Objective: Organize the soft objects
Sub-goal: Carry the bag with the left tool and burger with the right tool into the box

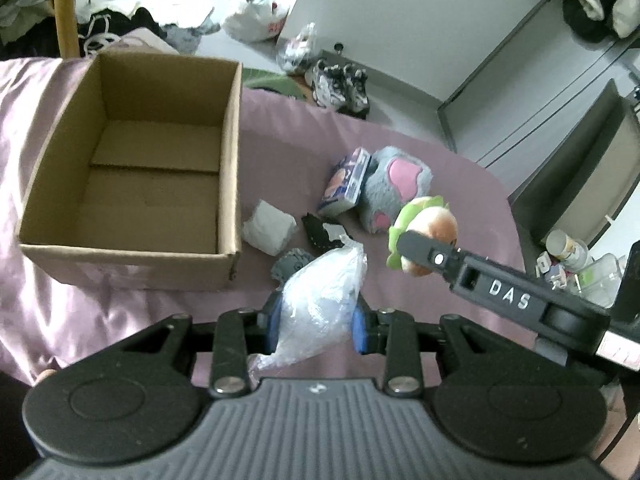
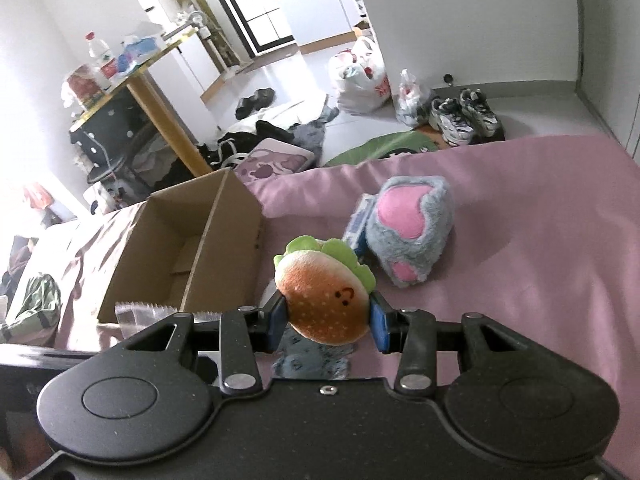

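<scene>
1. Left hand-held gripper (image 1: 318, 326) is clamped on a clear plastic bag (image 1: 320, 300); the blue pads press both sides, and the bag is held above the pink bed sheet (image 1: 120, 312), just right of the cardboard box (image 1: 132, 264).
2. Right hand-held gripper (image 2: 329, 322) is clamped on a burger plush (image 2: 324, 296) with a green lettuce frill, lifted off the sheet. In the left view the same plush (image 1: 434, 220) sits at the tip of the right tool's black arm.
3. The box is open-topped, with nothing visible inside, and rests on the sheet at left. In the right view the box (image 2: 224, 240) is left of the burger plush.
4. Grey paw plush (image 1: 394, 188) with pink pads lies on the sheet, well right of the box, touching a blue packet (image 1: 346, 184) on its left side.
5. White wad (image 1: 268, 226) lies near the box's right wall; a black item (image 1: 318, 232) is just beside it, and a grey item (image 1: 292, 262) is partly hidden behind the bag.
6. Floor beyond the bed: sneakers (image 2: 464, 116) and white shopping bags (image 2: 360, 76).
</scene>
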Motion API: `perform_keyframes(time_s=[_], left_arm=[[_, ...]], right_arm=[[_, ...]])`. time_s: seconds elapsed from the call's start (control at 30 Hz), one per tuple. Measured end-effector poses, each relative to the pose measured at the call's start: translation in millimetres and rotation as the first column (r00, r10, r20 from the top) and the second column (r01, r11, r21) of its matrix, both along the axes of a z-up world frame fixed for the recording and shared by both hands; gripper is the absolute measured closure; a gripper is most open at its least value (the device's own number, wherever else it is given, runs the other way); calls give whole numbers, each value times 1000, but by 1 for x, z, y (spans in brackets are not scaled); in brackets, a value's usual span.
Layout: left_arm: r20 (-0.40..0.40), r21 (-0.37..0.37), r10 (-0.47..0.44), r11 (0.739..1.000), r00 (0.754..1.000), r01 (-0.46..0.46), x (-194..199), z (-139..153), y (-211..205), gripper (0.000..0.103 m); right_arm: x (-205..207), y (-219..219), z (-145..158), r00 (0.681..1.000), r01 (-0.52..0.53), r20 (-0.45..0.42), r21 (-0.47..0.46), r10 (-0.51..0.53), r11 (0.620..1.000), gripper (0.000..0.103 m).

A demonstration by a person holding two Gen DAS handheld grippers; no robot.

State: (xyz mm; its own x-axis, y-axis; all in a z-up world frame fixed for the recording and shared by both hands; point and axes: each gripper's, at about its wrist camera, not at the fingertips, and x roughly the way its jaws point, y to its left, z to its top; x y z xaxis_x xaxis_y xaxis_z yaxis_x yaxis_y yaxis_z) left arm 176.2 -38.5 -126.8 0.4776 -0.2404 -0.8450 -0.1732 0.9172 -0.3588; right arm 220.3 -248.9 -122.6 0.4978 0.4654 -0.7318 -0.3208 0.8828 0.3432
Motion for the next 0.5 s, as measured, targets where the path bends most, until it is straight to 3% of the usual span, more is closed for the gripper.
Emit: perform_keyframes(time_s=[0.5], left_arm=[[36, 39, 29, 999, 999, -30, -15, 25, 31, 71]], right_arm=[[-14, 25, 20, 1000, -23, 16, 56, 22, 998, 61]])
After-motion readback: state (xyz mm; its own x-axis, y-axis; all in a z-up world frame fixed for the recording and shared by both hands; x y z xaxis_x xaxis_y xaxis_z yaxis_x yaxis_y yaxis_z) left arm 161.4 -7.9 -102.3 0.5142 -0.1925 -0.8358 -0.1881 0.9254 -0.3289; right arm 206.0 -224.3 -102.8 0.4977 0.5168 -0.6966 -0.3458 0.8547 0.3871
